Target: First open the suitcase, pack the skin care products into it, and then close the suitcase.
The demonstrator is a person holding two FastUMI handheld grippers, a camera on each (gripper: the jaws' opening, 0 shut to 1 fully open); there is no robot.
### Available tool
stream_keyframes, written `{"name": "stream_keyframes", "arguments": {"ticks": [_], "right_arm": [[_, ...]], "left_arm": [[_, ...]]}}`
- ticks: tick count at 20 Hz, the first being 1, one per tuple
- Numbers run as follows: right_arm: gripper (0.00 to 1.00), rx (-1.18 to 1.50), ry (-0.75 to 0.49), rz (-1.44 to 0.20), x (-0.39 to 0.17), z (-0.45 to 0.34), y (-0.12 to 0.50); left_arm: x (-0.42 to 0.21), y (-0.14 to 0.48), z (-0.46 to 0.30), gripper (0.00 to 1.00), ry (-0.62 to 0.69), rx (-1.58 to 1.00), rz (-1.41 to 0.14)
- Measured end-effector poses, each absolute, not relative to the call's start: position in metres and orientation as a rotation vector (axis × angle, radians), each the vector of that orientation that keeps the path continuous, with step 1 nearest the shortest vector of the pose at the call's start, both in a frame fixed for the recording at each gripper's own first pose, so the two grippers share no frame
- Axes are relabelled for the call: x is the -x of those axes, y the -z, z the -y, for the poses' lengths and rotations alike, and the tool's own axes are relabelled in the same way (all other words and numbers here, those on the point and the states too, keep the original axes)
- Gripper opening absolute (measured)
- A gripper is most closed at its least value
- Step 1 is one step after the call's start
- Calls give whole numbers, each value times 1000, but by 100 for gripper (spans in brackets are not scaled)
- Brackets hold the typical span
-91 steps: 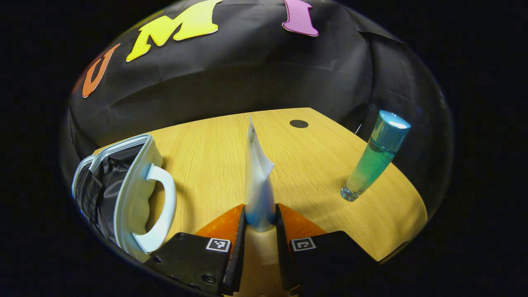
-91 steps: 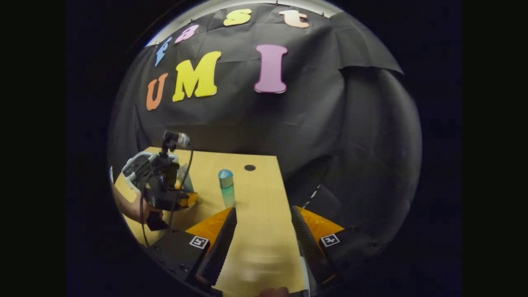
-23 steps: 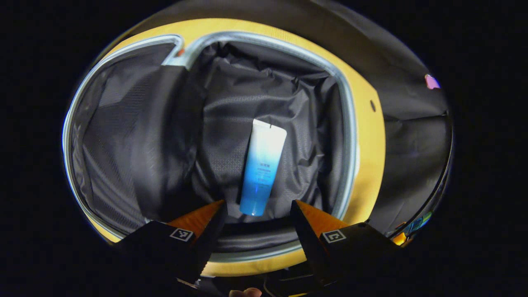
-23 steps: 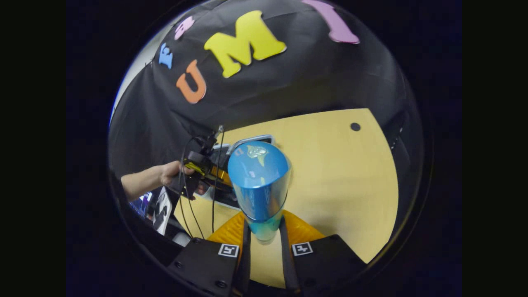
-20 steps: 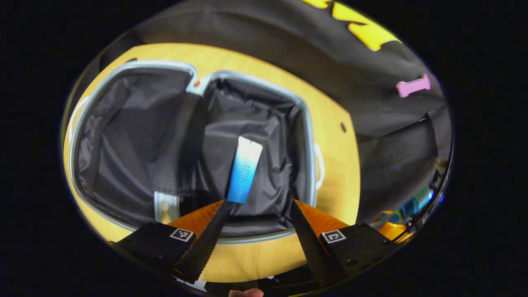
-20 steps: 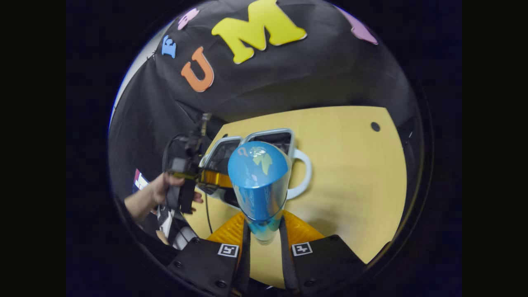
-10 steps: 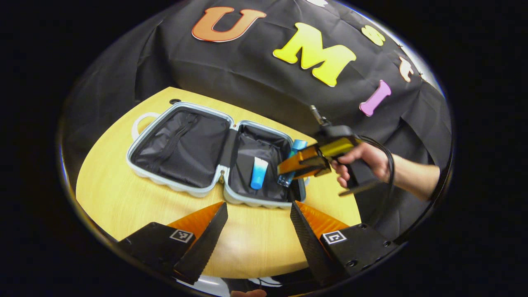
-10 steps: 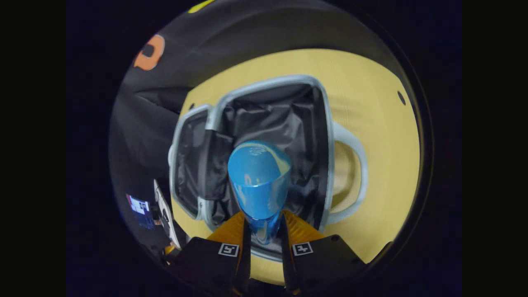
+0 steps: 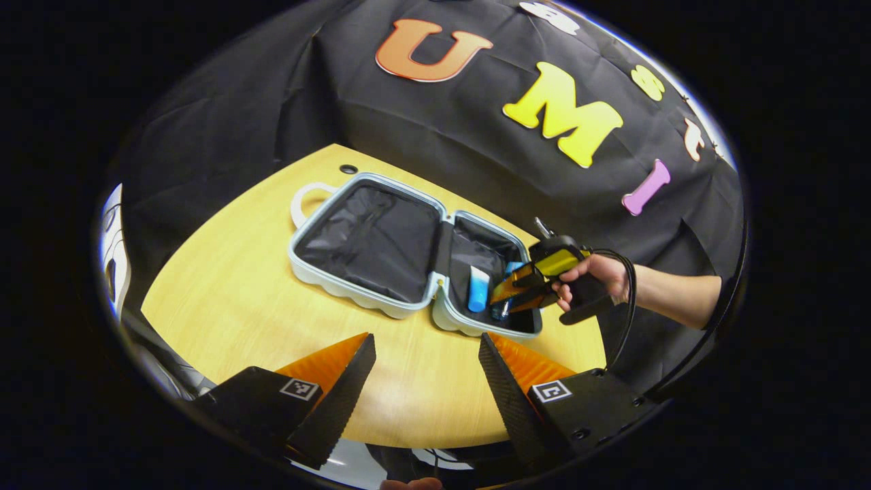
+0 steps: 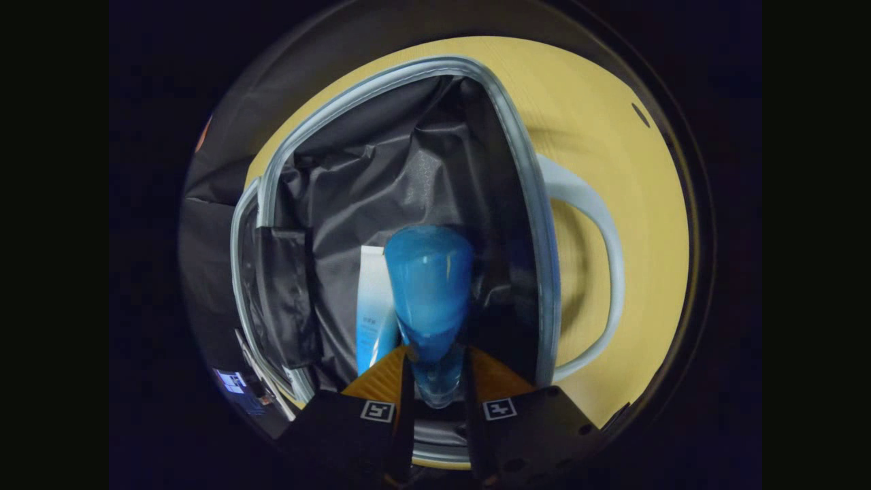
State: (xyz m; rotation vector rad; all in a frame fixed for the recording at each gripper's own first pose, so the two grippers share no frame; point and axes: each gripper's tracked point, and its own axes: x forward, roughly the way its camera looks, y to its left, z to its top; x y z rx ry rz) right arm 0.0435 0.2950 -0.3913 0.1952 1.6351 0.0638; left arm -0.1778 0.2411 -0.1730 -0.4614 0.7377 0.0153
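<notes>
The pale blue suitcase (image 9: 307,268) lies open flat on the wooden table (image 9: 224,299), its black lining showing. A white-and-blue tube (image 9: 478,288) lies in its right half. In the right gripper view the same tube (image 10: 372,299) rests on the lining beside a blue bottle (image 10: 430,292). My right gripper (image 10: 435,388) is shut on that bottle and holds it low inside the right half of the suitcase (image 10: 537,224). The left gripper view also has the right gripper (image 9: 507,301) and the hand holding it. My left gripper (image 9: 425,371) is open, above the table's near edge, with nothing between its fingers.
The suitcase's white handles stick out at both ends (image 9: 303,199) (image 10: 599,258). Bare table lies between my left gripper and the suitcase. A small round dark hole (image 9: 348,169) marks the table's far corner. The black booth wall stands behind.
My left gripper drew further back from the suitcase, staying open. My right gripper lowered the blue bottle deeper into the right half, beside the tube.
</notes>
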Motion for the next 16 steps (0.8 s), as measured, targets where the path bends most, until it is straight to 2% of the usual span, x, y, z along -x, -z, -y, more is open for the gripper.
{"name": "stream_keyframes", "arguments": {"ticks": [2,5,8,9,10,13,16], "right_arm": [[30,-181,-60,-1626,-43,-297,391],[40,-204,-65,-1599,-44,-297,383],[40,-243,-80,-1562,-39,-293,360],[51,-261,-100,-1547,-34,-292,348],[53,-287,-126,-1530,-30,-291,336],[69,-361,-181,-1466,-14,-284,302],[71,-245,-228,-1318,-4,-249,280]], "left_arm": [[173,170,-259,98,-43,408,-716],[162,168,-275,98,-41,326,-704],[148,175,-288,98,-18,254,-725],[141,177,-297,98,-16,227,-731],[133,178,-307,98,-8,205,-735],[103,176,-335,98,-2,203,-735],[72,187,-376,98,-23,244,-744]]}}
